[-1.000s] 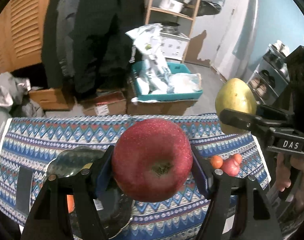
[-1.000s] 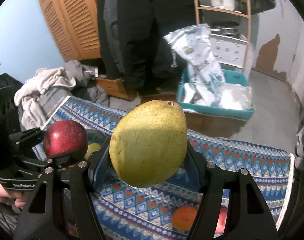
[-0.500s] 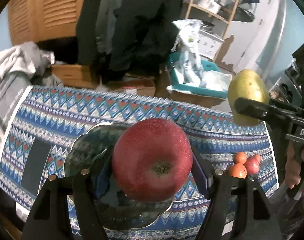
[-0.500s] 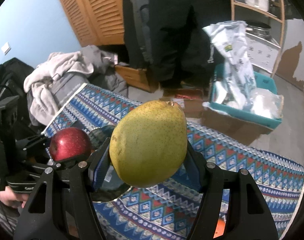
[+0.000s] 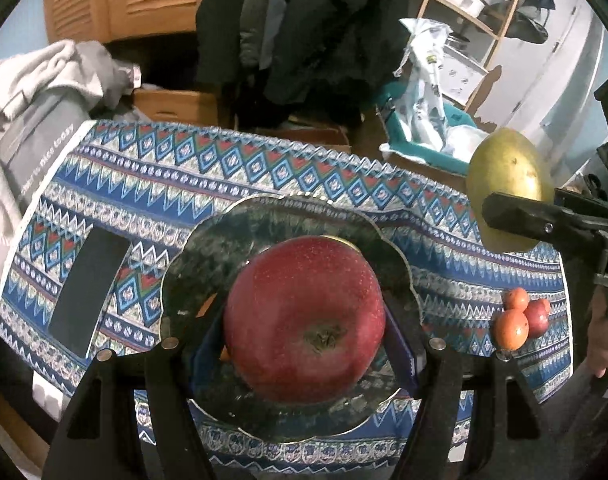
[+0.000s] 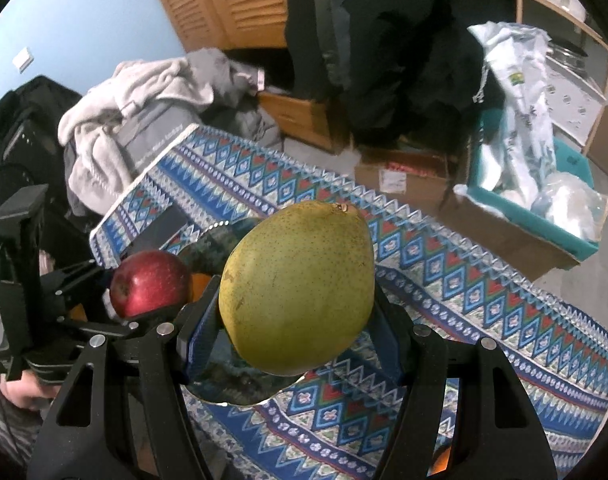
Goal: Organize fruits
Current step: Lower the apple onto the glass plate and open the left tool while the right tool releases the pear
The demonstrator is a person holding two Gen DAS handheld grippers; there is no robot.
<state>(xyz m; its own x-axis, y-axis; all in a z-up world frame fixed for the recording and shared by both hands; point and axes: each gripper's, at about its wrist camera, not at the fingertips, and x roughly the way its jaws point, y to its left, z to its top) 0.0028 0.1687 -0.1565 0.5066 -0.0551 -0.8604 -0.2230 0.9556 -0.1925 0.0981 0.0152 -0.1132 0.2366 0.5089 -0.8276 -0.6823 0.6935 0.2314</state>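
Note:
My left gripper (image 5: 304,332) is shut on a red apple (image 5: 304,320) and holds it above a dark green scalloped plate (image 5: 231,236) on the patterned tablecloth. My right gripper (image 6: 295,320) is shut on a yellow-green pear (image 6: 297,292), held above the plate's right edge (image 6: 239,384). The pear also shows at the right of the left wrist view (image 5: 504,176). The apple shows at the left of the right wrist view (image 6: 149,282). Something orange (image 6: 199,282) lies on the plate, mostly hidden.
Small oranges and a small red fruit (image 5: 522,318) lie near the table's right edge. A black phone (image 5: 88,292) lies left of the plate. Clothes (image 6: 143,92) pile beyond the table's left end. Boxes and a teal bin (image 5: 424,148) stand on the floor behind.
Both grippers have tilted down and moved left over the table with their fruit. The plate now sits directly under the apple, and the pear is closer to it.

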